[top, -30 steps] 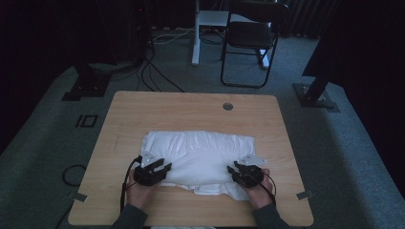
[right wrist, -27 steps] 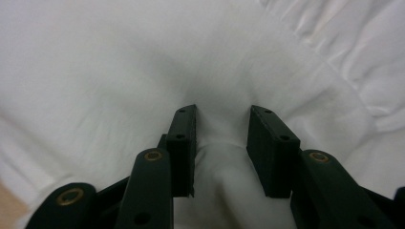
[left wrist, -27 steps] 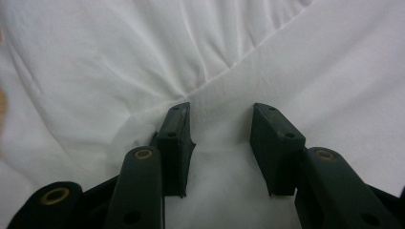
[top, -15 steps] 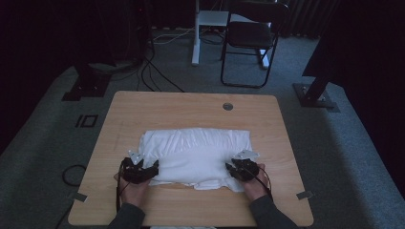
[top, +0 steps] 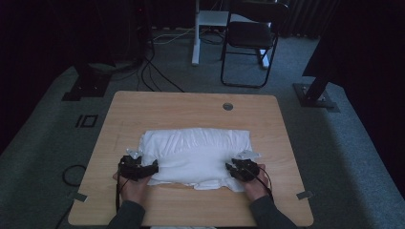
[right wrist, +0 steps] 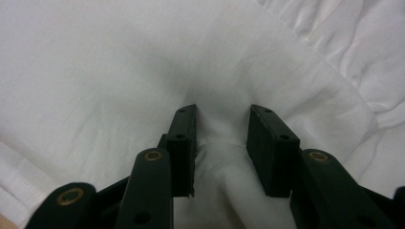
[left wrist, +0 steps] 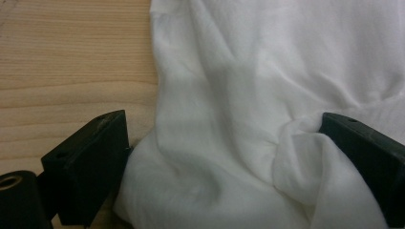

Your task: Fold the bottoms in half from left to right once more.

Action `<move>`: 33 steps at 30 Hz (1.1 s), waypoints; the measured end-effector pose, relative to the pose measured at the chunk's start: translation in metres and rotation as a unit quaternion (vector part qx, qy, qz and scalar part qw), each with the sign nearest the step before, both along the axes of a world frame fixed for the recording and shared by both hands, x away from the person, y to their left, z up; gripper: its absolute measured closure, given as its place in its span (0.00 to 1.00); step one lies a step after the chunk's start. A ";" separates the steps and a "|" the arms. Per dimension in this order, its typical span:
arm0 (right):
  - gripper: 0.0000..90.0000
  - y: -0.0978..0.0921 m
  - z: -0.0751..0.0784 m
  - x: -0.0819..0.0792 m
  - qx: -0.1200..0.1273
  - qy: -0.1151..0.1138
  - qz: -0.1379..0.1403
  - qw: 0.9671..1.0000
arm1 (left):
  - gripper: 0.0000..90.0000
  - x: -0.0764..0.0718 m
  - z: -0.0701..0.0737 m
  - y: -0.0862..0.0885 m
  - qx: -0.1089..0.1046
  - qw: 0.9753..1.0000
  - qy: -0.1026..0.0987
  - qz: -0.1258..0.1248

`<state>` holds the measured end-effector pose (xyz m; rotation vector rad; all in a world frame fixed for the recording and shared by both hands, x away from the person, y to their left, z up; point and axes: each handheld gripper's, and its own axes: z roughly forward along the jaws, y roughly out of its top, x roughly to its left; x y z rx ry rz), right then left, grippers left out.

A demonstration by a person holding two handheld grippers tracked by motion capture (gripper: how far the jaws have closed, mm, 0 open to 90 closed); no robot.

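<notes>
Because the two grippers did not hold the cloth (top: 196,155) in the same way, the main risk was an uneven lift. The right gripper (right wrist: 222,143) had its fingers (right wrist: 184,148) nearly together, clamped on a small pinch of fabric, while the left gripper (left wrist: 224,157) had its fingers (left wrist: 88,162) wide apart, with a thick bunch of cloth lying between them and touching both. If the hands rose now, I judged that the left edge would slip out and stay on the surface (top: 191,107), and the fold would come crooked. The right pinch looked thin, so a strong pull could also tear it free.

From the high view, the white cloth lay in the middle of the surface, a little toward the near side. The left gripper (top: 137,168) was at its near left corner and the right gripper (top: 242,169) at its near right corner.
</notes>
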<state>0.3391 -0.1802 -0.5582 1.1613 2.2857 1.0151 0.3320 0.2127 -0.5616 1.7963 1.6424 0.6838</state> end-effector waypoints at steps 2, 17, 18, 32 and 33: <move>0.69 0.000 0.000 0.000 0.001 -0.001 0.000 1.000 | 0.08 0.000 0.001 -0.001 0.000 1.000 0.002 -0.006; 0.69 -0.001 -0.002 -0.001 0.005 -0.007 0.000 1.000 | 0.89 -0.013 0.000 -0.006 -0.089 0.994 -0.022 -0.057; 0.69 -0.001 -0.002 -0.001 0.005 -0.007 0.000 1.000 | 0.89 -0.013 0.000 -0.005 -0.091 0.994 -0.021 -0.059; 0.51 0.011 0.049 -0.003 0.044 -0.079 0.022 0.996 | 0.89 -0.014 0.020 0.006 -0.130 0.987 -0.063 -0.077; 0.50 0.016 0.054 -0.001 0.050 -0.081 0.027 0.995 | 0.89 -0.013 0.023 0.007 -0.130 0.986 -0.065 -0.079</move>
